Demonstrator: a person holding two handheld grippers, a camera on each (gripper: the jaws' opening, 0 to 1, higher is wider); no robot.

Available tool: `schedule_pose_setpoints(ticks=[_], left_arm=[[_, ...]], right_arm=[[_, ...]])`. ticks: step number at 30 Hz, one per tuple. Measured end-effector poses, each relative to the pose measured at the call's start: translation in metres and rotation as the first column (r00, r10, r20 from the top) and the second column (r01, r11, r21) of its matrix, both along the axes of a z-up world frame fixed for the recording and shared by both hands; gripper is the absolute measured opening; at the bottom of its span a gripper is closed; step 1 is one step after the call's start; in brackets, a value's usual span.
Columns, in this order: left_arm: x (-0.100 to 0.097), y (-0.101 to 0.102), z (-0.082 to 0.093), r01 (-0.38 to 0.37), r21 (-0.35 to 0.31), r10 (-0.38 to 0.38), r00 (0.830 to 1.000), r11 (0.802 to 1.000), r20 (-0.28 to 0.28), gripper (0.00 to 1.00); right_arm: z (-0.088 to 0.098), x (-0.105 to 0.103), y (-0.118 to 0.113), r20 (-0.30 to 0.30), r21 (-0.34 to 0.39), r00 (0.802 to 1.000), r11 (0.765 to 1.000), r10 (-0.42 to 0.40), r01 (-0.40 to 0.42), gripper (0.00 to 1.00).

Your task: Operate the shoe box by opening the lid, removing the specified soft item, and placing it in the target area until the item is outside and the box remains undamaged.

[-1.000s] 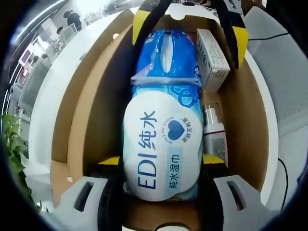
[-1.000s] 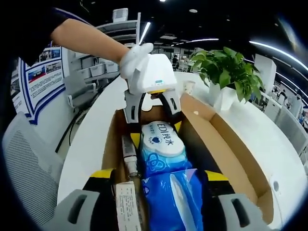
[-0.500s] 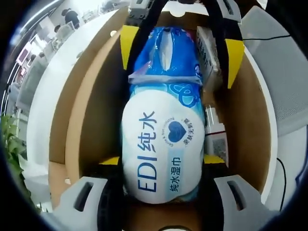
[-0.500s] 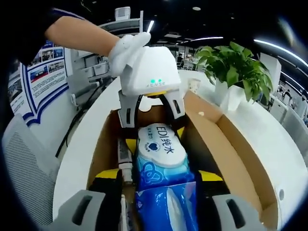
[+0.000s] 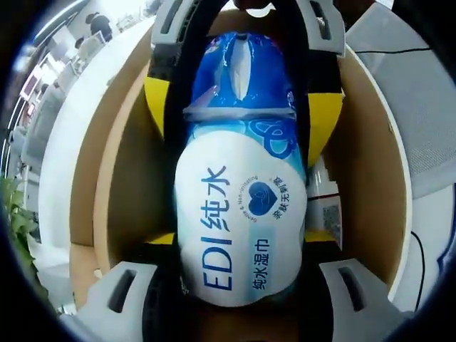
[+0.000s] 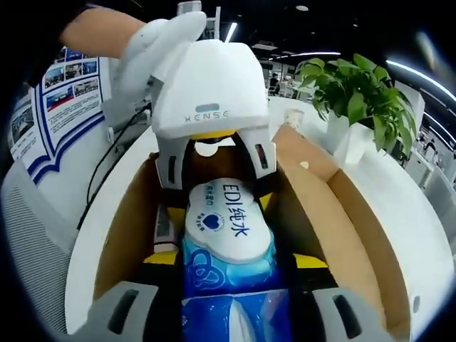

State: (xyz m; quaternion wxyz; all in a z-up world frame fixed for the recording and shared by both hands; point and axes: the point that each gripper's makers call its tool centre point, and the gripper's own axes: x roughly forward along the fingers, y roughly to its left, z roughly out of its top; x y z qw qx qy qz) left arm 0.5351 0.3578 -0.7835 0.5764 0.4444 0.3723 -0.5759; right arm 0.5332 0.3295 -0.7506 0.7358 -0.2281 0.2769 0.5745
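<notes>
Here, in the left gripper view, we see the white table (image 5: 68, 164) along the left edge, then the brown wall of the open shoe box (image 5: 117, 178). In the middle the wet wipes pack (image 5: 242, 214), blue and white with "EDI" on it, lies lengthwise inside the box, and the left gripper (image 5: 239, 246) at the bottom of the frame has its yellow-padded jaws clamped on the pack's near end. At the top of the frame the right gripper (image 5: 242, 107) grips the pack's far blue end from both sides. On the right a small labelled item (image 5: 329, 214) sits squeezed between the pack and the box wall; we cannot tell what it is

In the right gripper view a gloved hand (image 6: 153, 43) at upper left holds the left gripper's white housing, the pack fills the centre, and a potted plant (image 6: 353, 100) stands at upper right on the table
</notes>
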Motion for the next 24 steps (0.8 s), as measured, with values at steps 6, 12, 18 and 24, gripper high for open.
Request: schedule_pose_setpoints(ticks=[6,12,18,24], left_arm=[[0.0,0.0,0.0,0.004,-0.005,-0.004,1.0,1.0,0.005,0.65],[0.001,0.0,0.0,-0.003,-0.02,0.003,1.0,1.0,0.016,0.64],[0.002,0.0,0.001,-0.004,-0.024,0.004,1.0,1.0,0.018,0.64],[0.002,0.0,0.001,-0.002,-0.025,0.003,1.0,1.0,0.022,0.64]], right_arm=[[-0.009,0.001,0.004,-0.017,-0.012,1.0,1.0,0.006,-0.007,0.55],[-0.015,0.002,0.009,-0.011,-0.04,1.0,0.999,0.016,-0.016,0.53],[-0.016,0.002,0.008,0.002,-0.041,1.0,0.999,0.011,-0.011,0.48],[-0.016,0.001,0.009,0.015,-0.054,1.0,0.999,0.011,-0.01,0.43]])
